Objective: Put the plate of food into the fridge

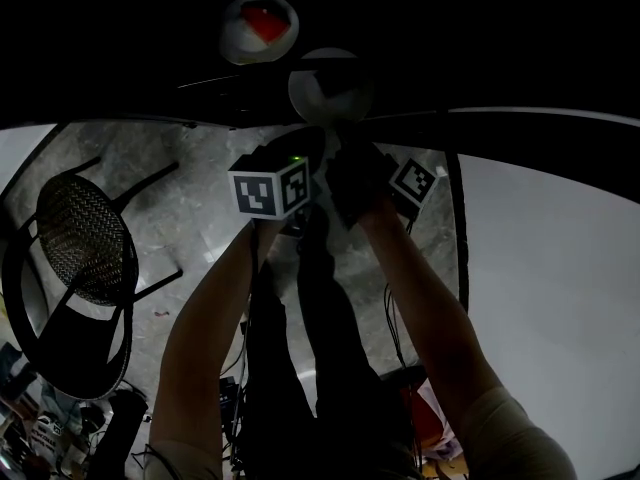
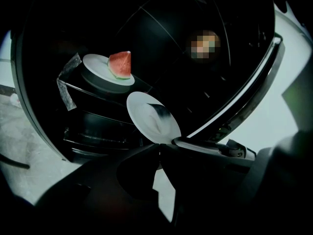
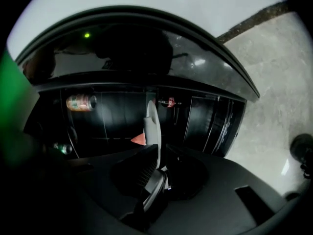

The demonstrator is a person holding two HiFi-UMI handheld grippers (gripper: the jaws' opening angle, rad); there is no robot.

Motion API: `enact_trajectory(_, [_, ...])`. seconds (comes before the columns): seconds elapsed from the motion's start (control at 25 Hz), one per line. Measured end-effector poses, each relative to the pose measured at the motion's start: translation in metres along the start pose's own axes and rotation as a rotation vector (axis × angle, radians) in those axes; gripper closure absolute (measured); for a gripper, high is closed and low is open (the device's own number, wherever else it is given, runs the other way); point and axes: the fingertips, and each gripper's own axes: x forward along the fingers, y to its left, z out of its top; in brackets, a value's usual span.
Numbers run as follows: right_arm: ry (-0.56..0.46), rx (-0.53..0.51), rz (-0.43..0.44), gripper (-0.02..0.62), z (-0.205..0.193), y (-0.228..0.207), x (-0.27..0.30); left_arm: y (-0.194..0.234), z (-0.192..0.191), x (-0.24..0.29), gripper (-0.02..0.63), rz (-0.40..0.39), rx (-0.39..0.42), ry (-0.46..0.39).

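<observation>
Plate of food (image 2: 97, 64), watermelon wedge (image 2: 121, 65) on it: resting on fridge shelf (image 2: 98, 99), at 10 o'clock from second white plate (image 2: 152, 117). Second plate apparently empty. Left tool (image 2: 159, 146) and right tool (image 3: 160, 148) both clamped on its rim.

Above the white plate (image 1: 330, 83) in the head view, the fridge (image 1: 120, 48) interior is too dark to show its shelves. The plate's near rim is covered by the jaws of the left gripper (image 2: 159, 148) and the right gripper (image 3: 160, 154). In the right gripper view the plate stands edge-on, its face unseen. A red wedge (image 3: 138, 139) just left of it is mostly hidden. Farther left, the print on a can (image 3: 80, 102) is too small to read, and a green blur (image 3: 13, 97) is cut by the edge. Well right of the plate, a dark object (image 3: 302, 153) is cut off.
</observation>
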Motion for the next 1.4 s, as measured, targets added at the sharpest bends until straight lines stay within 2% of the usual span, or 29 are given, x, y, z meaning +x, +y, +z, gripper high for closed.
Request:
enact_trajectory(0.48, [-0.029, -0.001, -0.009, 0.565, 0.003, 0.001, 0.002, -0.004, 0.009, 0.000, 0.594, -0.008, 0.016, -0.023])
enact_trajectory(0.8, [-0.053, 0.008, 0.024, 0.565, 0.008, 0.004, 0.006, -0.002, 0.007, 0.000, 0.594, -0.021, 0.053, 0.012])
enact_trajectory(1.16, [-0.026, 0.035, 0.045, 0.565, 0.008, 0.004, 0.006, -0.004, 0.009, 0.012, 0.594, -0.006, 0.094, 0.022])
enact_trajectory(1.4, [0.024, -0.004, 0.049, 0.563, 0.005, 0.004, 0.004, -0.002, 0.013, 0.012, 0.594, 0.000, 0.085, 0.013])
